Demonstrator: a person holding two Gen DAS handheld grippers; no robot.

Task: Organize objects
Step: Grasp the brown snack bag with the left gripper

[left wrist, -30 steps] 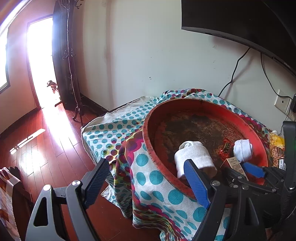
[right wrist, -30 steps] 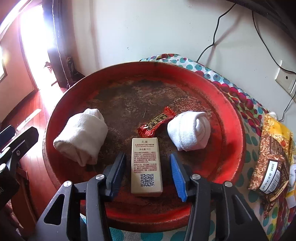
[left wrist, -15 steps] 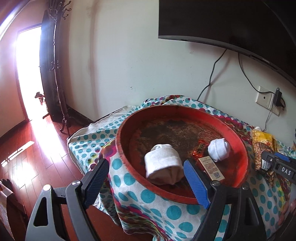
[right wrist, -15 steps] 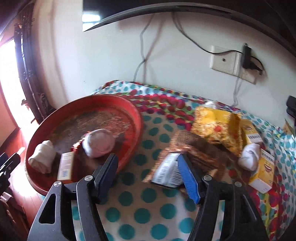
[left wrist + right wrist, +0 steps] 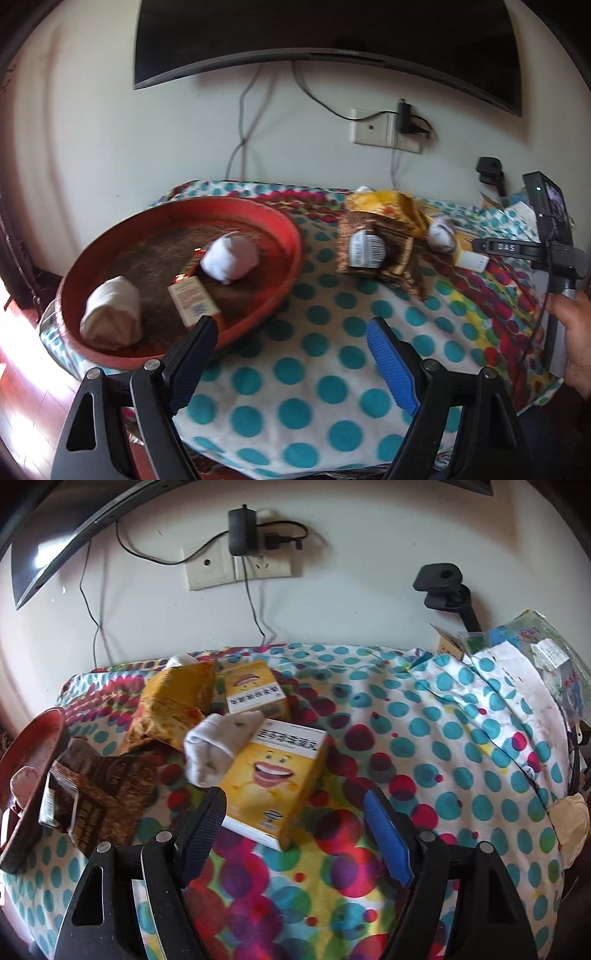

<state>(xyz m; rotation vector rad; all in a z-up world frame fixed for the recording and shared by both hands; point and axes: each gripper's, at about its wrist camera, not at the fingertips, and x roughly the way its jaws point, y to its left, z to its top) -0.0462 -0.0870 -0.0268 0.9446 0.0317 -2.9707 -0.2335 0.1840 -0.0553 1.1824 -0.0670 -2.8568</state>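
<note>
A round red tray on the dotted cloth holds two rolled white socks, a small beige box and a red sweet wrapper. My left gripper hangs open over bare cloth just right of the tray, holding nothing. My right gripper has its jaws opening and empty, just in front of a yellow box with a smiling face. A white sock lies on that box's far left corner. Behind sit a second yellow box, a yellow packet and a brown packet.
A hand grips the other tool's handle at the right in the left wrist view. Wall sockets with a plugged adapter and cables sit behind the table, under a television. Bags and papers pile at the far right. The tray's rim shows at left.
Both views swung right, from the tray to the packets and boxes. My right gripper let go of the beige box, left it in the tray and widened. The left gripper stayed open.
</note>
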